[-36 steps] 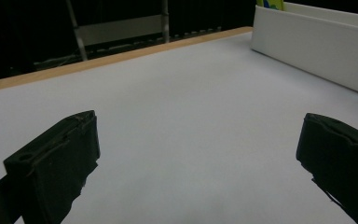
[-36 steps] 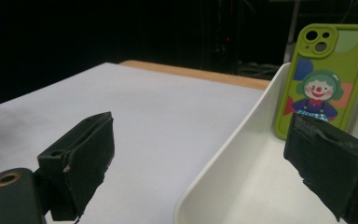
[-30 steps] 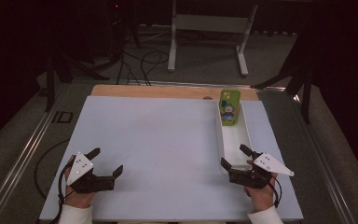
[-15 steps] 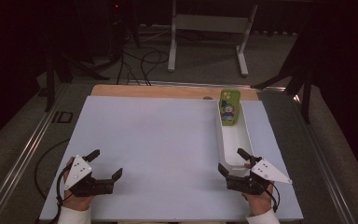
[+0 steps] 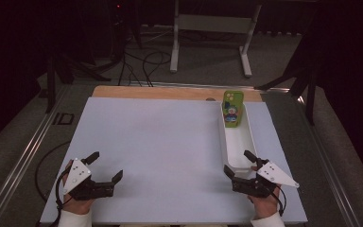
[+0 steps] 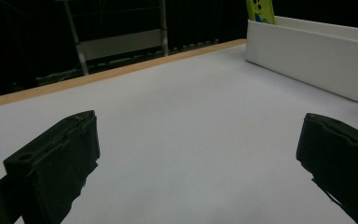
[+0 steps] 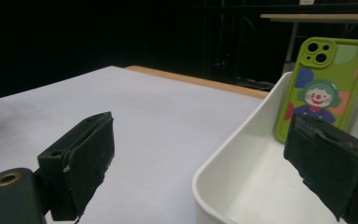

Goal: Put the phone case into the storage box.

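Note:
A phone in a green case with a cartoon clown (image 5: 233,109) leans upright at the far end of a long white tray (image 5: 221,142) on the right of the table. My right gripper (image 5: 237,161) rests open at the tray's near end, one jaw over the tray's corner and the other left of it. In the right gripper view the phone (image 7: 328,88) stands ahead inside the tray (image 7: 223,154), with nothing between the open jaws of the right gripper (image 7: 200,126). My left gripper (image 5: 107,164) lies open and empty near the front left. From the left gripper (image 6: 199,123) I see the tray (image 6: 317,51) and the phone's top (image 6: 259,10) far ahead.
A pale mat (image 5: 160,137) covers the table, and a wooden strip (image 5: 156,92) shows along its far edge. Beyond that edge stand a metal frame (image 5: 210,28) and floor cables (image 5: 142,61). A metal rail (image 5: 23,156) runs along the left side.
Both hands have drawn their grippers slightly back toward the near edge of the table. Both stay open. The phone and tray have not moved.

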Motion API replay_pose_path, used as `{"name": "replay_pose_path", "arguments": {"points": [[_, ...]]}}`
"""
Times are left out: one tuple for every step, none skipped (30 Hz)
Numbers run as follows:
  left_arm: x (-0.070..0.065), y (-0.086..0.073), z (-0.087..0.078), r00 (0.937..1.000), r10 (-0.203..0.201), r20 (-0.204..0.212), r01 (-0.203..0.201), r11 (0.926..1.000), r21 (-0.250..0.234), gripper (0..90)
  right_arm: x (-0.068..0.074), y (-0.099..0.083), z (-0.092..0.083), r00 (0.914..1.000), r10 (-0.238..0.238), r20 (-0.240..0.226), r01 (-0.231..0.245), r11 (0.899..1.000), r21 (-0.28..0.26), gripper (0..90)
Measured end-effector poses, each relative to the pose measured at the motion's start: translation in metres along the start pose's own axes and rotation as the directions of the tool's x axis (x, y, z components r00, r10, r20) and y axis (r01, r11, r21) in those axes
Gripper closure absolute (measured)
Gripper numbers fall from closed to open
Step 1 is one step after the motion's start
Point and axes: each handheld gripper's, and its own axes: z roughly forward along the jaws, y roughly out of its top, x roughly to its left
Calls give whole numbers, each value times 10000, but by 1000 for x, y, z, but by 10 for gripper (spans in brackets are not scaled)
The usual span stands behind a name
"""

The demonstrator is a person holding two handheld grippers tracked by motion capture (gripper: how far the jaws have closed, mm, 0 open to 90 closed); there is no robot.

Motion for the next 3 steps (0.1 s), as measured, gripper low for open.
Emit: {"name": "replay_pose_path", "arguments": {"points": [[0, 0, 0, 10000, -3, 2, 3, 10000, 8, 0, 0, 0, 0, 10000, -13, 42, 13, 10000, -15, 85], [1, 0, 0, 10000, -10, -13, 10, 10000, 25, 0, -1, 0, -1, 10000, -22, 73, 23, 10000, -23, 85], [1, 0, 0, 10000, -10, -13, 10, 10000, 25, 0, -1, 0, -1, 10000, 24, 88, -24, 10000, -45, 85]]}}
